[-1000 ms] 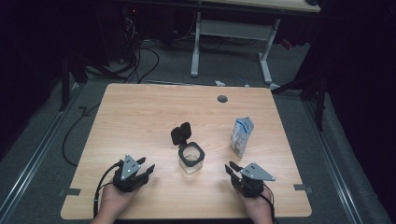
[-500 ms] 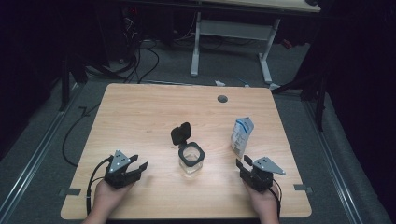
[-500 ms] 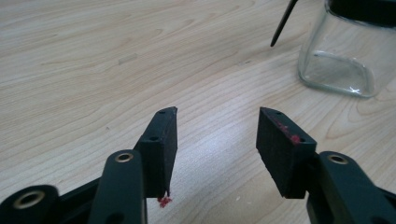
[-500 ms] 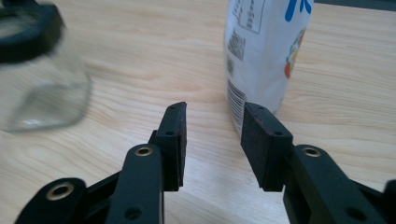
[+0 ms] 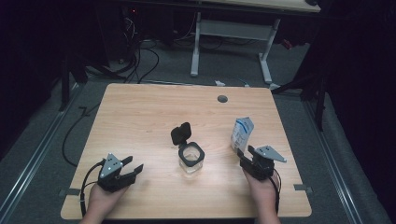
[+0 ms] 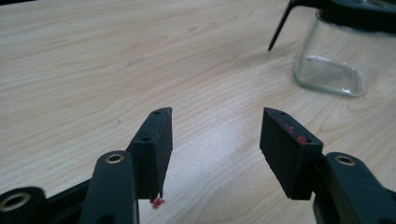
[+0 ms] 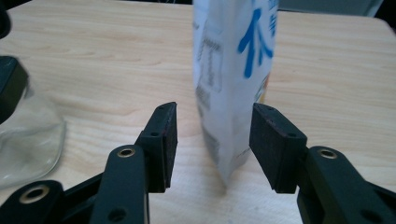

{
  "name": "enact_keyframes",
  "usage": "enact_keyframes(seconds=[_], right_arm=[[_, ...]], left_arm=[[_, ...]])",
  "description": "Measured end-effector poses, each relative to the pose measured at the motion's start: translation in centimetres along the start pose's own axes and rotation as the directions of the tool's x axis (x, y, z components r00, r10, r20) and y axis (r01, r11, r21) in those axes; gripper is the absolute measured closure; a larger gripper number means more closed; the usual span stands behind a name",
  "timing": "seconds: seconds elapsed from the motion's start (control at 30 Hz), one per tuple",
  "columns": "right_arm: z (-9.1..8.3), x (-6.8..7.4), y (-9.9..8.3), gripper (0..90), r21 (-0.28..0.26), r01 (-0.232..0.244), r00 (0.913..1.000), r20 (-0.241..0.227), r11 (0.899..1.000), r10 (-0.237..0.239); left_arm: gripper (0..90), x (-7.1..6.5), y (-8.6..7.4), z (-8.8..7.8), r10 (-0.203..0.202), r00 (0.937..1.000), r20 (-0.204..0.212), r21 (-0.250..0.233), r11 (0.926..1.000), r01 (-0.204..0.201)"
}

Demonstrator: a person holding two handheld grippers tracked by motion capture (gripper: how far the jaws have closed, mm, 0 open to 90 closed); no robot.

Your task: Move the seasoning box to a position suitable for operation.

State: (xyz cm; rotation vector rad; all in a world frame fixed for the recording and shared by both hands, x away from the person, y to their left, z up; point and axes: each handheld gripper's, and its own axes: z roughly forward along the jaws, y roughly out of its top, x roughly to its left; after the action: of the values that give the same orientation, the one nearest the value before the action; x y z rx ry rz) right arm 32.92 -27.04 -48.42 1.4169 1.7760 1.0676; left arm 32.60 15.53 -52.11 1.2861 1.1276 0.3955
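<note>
Right gripper view: flat white pouch point(image 7: 233, 88), clear glass jar point(image 7: 28, 135)

place: lab | cues: dark room, floor cables point(image 5: 135, 60), bare wooden table point(image 5: 140, 116)

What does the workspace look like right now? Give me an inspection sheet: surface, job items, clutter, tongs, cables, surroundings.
Surface: wooden table, bare apart from the job's things; round grommet hole near the far edge.
Job's things: glass jar at centre, its black lid flipped open; white and blue carton upright to its right.
Clutter: nothing seen.
Tongs: left tongs open, nothing between the jaws, pointing toward the jar. Right tongs open, jaws have just been opening, aimed at the carton, pads not pressing it.
Cables: one trails from each tool; a bundle lies on the floor beyond the table.
Surroundings: dark room, grey floor, a second desk's white legs behind.
</note>
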Motion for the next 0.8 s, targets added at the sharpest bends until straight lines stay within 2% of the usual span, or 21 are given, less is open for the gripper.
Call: enact_keyframes(seconds=[0.13, 0.2, 0.37, 0.43, 0.57, 0.67, 0.73, 0.8], right_arm=[[0.4, -0.8, 0.6, 53.1, -0.003, 0.0, 0.9998, -0.02, 1.0, 0.0], [0.6, -1.1, 0.7, 53.6, -0.009, -0.002, 0.9986, -0.053, 1.0, 0.001], [1.5, -1.1, 1.2, 55.6, -0.024, 0.014, 0.9982, -0.059, 1.0, -0.015], [2.0, -1.1, 1.2, 61.8, -0.019, 0.038, 0.9982, -0.046, 0.999, -0.038], [2.1, -1.4, 0.8, 72.9, -0.034, 0.031, 0.9976, -0.061, 0.999, -0.033], [1.9, -1.3, 0.8, 85.6, -0.052, 0.06, 0.9964, -0.057, 0.997, -0.063], [2.0, -1.1, 0.8, 89.1, -0.049, 0.072, 0.9948, -0.069, 0.996, -0.075], [1.9, -1.0, 0.8, 88.8, -0.05, 0.077, 0.9942, -0.071, 0.996, -0.08]], left_arm=[[42.4, -1.0, -0.5, -0.5, 0.048, 0.9989, 0.005, -0.011, 0.9988, -0.048], [42.5, -1.1, -0.6, -0.8, 0.042, 0.9991, 0.006, -0.011, 0.9991, -0.042], [42.9, -1.0, -0.4, -1.4, 0.027, 0.9995, -0.016, -0.037, 0.999, -0.028], [43.1, -0.9, -0.4, -1.5, 0.036, 0.9991, -0.023, -0.043, 0.9984, -0.037], [43.3, -0.8, -0.6, -1.4, 0.034, 0.999, -0.028, -0.04, 0.9986, -0.035], [43.5, -0.8, -0.7, -1.4, 0.033, 0.999, -0.029, -0.039, 0.9987, -0.034], [43.6, -0.9, -0.7, -1.4, 0.032, 0.9992, -0.024, -0.037, 0.9988, -0.033], [43.6, -0.9, -0.7, -1.4, 0.041, 0.9989, -0.022, -0.032, 0.9986, -0.042]])
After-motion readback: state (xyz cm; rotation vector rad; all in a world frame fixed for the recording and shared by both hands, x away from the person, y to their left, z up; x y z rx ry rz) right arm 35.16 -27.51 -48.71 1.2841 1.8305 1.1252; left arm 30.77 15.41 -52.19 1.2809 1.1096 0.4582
